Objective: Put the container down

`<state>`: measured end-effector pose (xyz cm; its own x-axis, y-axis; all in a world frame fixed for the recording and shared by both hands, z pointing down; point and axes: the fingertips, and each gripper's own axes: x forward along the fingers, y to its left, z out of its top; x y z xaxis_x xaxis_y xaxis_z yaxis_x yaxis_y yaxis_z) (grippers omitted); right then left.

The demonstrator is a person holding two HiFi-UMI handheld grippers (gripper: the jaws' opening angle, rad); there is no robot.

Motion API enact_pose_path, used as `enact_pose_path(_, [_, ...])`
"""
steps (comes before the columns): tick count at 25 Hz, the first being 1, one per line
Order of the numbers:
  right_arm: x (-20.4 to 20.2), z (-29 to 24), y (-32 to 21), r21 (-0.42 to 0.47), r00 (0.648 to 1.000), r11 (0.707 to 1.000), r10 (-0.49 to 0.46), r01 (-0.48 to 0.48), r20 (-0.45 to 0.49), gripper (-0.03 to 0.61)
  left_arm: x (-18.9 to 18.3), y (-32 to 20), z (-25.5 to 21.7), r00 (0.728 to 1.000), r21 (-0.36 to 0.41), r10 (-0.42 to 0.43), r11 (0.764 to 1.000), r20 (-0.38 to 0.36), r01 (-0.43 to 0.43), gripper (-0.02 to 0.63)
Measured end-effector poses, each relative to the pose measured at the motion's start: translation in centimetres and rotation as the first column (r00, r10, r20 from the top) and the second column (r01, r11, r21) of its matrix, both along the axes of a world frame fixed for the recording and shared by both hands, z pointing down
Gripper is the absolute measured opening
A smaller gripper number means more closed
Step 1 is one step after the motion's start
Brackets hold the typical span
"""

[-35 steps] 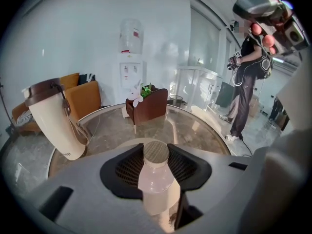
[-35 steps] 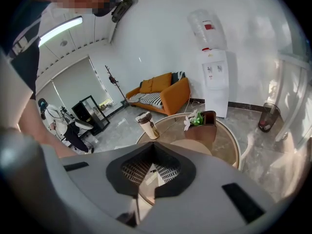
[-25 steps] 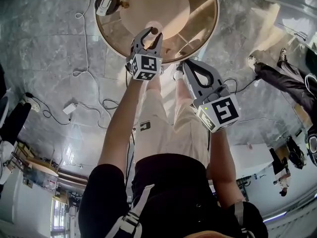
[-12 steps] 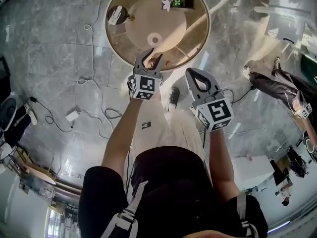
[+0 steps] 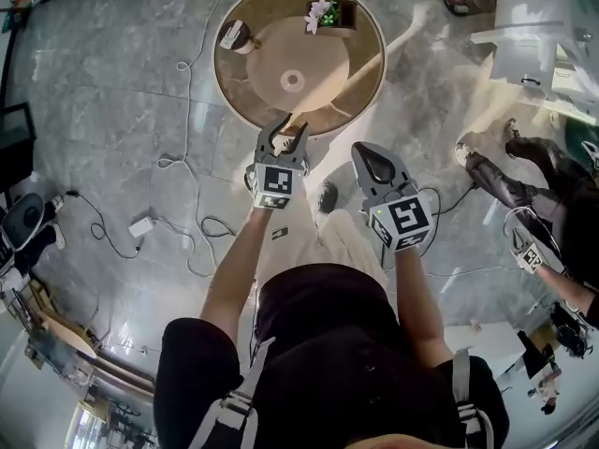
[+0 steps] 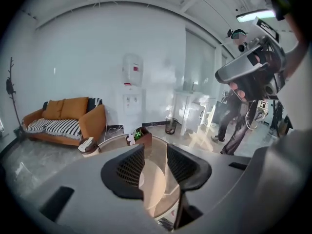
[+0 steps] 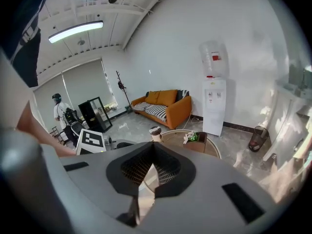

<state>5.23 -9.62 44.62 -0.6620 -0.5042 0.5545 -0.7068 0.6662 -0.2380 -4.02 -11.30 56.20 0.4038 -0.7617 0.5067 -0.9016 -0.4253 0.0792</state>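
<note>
**Item: both grippers empty, container apparently down.**
Nearest us, the left gripper (image 5: 284,137) has its jaws parted on nothing, and the right gripper (image 5: 372,157) has its tips met on nothing. We judge the placing done, so next we need only stand clear. Beyond is a round glass table (image 5: 229,92) on marble floor. The container (image 5: 234,35) stands upright near its left rim, with a planter (image 5: 334,13) well apart. Farthest are an orange sofa (image 6: 63,118) and a water dispenser (image 6: 132,99).

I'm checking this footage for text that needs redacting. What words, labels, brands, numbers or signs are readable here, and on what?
No text can be read with certainty.
Red label on the water bottle: too blurred to read.
Small dark patch on the trousers: too small to read.
Left marker cube and right marker cube: black-and-white square patterns only, no letters.
</note>
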Motion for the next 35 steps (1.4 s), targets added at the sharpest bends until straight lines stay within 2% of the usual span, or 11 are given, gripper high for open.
enact_pose_path(6, [2.3,-4.0,5.1,0.08,0.999,0.996,-0.04,0.039,0.023,0.005,2.1,4.5,-4.5,1.0,0.083,-0.023,0.996,0.009,0.022,0.135])
enact_pose_path(10, [3.5,-6.6,8.4,0.126,0.997,0.991,-0.059,0.053,0.043,0.005,3.5,8.1,-7.3,0.999,0.107,-0.032,0.994,0.011,0.03,0.132])
enact_pose_path(13, [4.5,-8.0,11.1,0.143,0.995,0.987,-0.077,0.068,0.057,0.005,4.6,10.7,-9.4,0.998,0.127,-0.067,0.99,-0.004,0.067,0.094])
enact_pose_path(18, [6.0,-10.6,14.5,0.196,0.991,0.976,-0.109,0.091,0.082,0.005,6.0,13.9,-13.8,0.994,0.181,-0.11,0.977,-0.027,0.113,0.066])
enact_pose_path(28, [6.7,-14.8,19.4,0.286,0.972,0.947,-0.19,0.145,0.137,0.005,5.4,21.5,-20.2,0.98,0.241,-0.192,0.95,-0.056,0.2,0.038])
enact_pose_path(32, [6.3,-16.5,20.5,0.322,0.965,0.934,-0.214,0.156,0.152,0.005,4.6,23.4,-23.4,0.966,0.255,-0.233,0.933,-0.116,0.256,0.031])
enact_pose_path(35, [5.4,-18.2,20.8,0.356,0.958,0.923,-0.223,0.148,0.179,0.005,4.0,24.3,-25.2,0.964,0.274,-0.234,0.925,-0.129,0.261,0.026])
